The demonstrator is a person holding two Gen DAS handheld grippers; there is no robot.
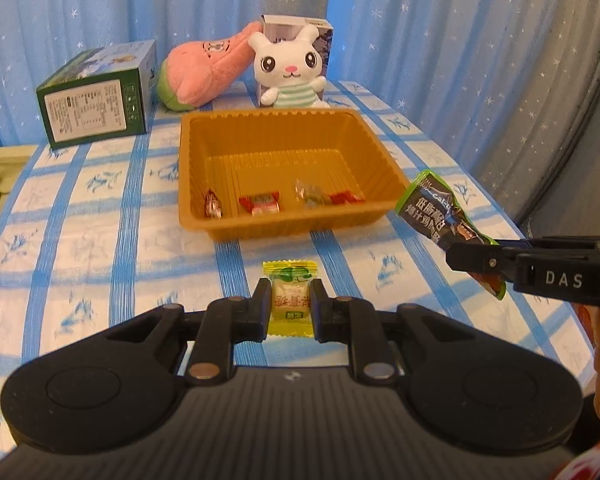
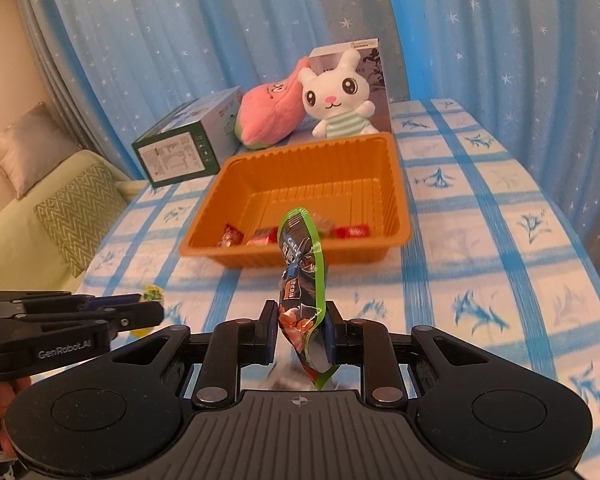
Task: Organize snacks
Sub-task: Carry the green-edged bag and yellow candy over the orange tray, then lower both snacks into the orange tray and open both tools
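Note:
An orange plastic tray (image 1: 192, 168) (image 2: 396, 184) sits mid-table with several small wrapped candies (image 1: 260, 204) along its near side. My left gripper (image 1: 291, 300) is shut on a yellow-wrapped candy (image 1: 290, 300), just above the cloth in front of the tray. My right gripper (image 2: 300, 330) is shut on the lower end of a dark green-edged snack pouch (image 2: 300, 264), held upright above the table before the tray. The pouch also shows in the left wrist view (image 1: 436, 212), right of the tray. The left gripper shows at lower left in the right wrist view (image 2: 140, 312).
A green box (image 1: 96, 96) lies at the back left. A pink plush (image 1: 204, 68) and a white bunny plush (image 1: 290, 68) lean on a white box behind the tray. Blue starred curtains hang behind. A sofa with cushions (image 2: 72, 208) stands left of the table.

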